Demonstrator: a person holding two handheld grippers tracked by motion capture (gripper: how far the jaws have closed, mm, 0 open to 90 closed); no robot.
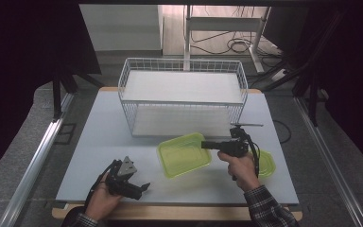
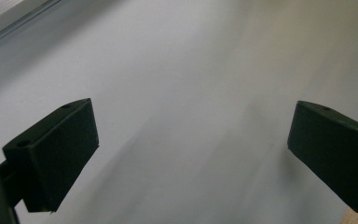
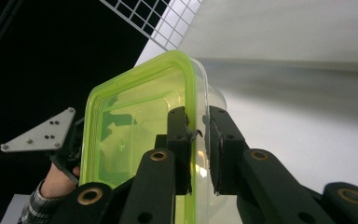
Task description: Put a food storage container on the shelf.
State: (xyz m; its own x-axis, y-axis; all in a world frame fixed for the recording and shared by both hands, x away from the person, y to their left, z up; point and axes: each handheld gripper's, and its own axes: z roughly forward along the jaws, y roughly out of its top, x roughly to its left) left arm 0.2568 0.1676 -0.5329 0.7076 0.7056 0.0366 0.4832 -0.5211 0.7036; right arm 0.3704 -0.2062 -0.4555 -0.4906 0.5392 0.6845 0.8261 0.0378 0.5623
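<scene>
The right gripper (image 1: pixel 207 144) lifts a green tub (image 1: pixel 184 154) off the table (image 1: pixel 99 142), its fingers (image 3: pixel 179 140) clamped on the tub's rim (wall pinched between them), just before the wire basket (image 1: pixel 182 97). The left gripper (image 1: pixel 144 187) rests near the table's front edge, fingers (image 2: pixel 56 154) wide apart, empty. A lid (image 1: pixel 266 164) lies beside the right hand (image 1: pixel 240 168).

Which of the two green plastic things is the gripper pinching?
The deep green container, left of the right gripper, whose jaws clamp its wall. The flat green lid lies untouched on the table behind the hand.
</scene>
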